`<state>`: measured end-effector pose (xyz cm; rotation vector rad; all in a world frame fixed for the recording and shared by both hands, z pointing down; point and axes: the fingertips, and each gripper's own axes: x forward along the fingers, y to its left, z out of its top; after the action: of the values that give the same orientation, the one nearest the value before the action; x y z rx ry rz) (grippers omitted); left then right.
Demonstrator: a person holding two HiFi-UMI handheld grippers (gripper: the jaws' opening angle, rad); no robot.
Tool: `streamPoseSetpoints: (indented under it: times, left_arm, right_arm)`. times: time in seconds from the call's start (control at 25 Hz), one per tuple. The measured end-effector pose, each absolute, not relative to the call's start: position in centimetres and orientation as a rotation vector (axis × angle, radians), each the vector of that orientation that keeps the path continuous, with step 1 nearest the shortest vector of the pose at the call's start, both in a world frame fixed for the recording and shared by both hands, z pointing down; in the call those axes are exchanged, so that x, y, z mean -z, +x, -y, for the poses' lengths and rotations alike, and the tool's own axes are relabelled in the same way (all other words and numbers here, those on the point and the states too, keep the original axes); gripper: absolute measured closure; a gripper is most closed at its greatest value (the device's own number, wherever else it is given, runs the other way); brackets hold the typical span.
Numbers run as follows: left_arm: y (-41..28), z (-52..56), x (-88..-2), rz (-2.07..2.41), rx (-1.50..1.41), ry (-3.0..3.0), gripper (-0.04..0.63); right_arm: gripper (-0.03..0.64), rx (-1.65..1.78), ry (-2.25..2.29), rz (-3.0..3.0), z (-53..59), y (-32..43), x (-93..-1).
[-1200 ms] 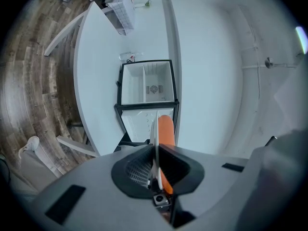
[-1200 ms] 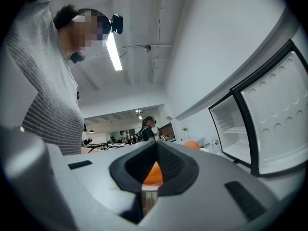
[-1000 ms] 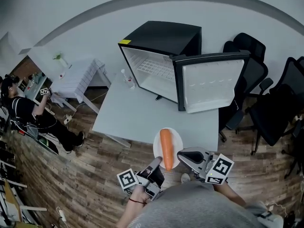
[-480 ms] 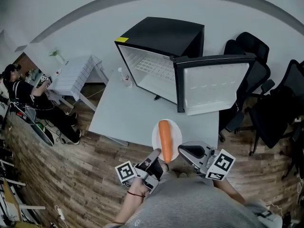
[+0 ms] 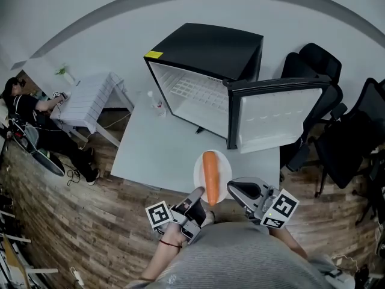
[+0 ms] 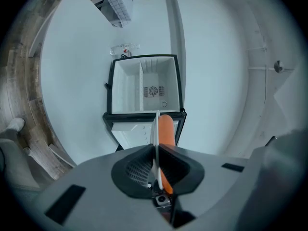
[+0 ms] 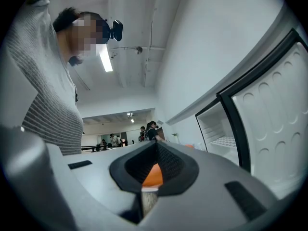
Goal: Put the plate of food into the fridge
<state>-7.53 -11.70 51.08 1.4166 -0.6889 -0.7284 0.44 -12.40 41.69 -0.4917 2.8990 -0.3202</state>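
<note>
Plate (image 5: pixel 224 171) of food, white, carrying one long carrot (image 5: pixel 209 176), held up by the near edge of a grey table (image 5: pixel 157 146), well short of the open fridge (image 5: pixel 204 46) that stands on it. The left gripper (image 5: pixel 197 197) is clenched on the plate's near-left rim. The right gripper (image 5: pixel 233 191) is clamped on the near-right rim, with the carrot showing just past its jaws.

The carrot lies loose along the plate, pointing towards the fridge. It is round, so I judge it could roll or slide off if either hand tips or the two hands fall out of step. Both grips are thin pinches on the rim, so the plate might pivot or slip. The fridge door (image 5: pixel 274 116) hangs open on the right, near the path, and the right gripper could clip it.
</note>
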Motion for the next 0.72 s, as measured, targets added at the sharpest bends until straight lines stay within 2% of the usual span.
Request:
streamPoseSetpoints:
  times: [0.72]
  left_arm:
    - [-11.6, 18.2, -52.0, 0.690, 0.656, 1.429, 0.555]
  right_arm:
    - [0.603, 0.347, -0.595, -2.885, 15.7, -1.7, -42.3]
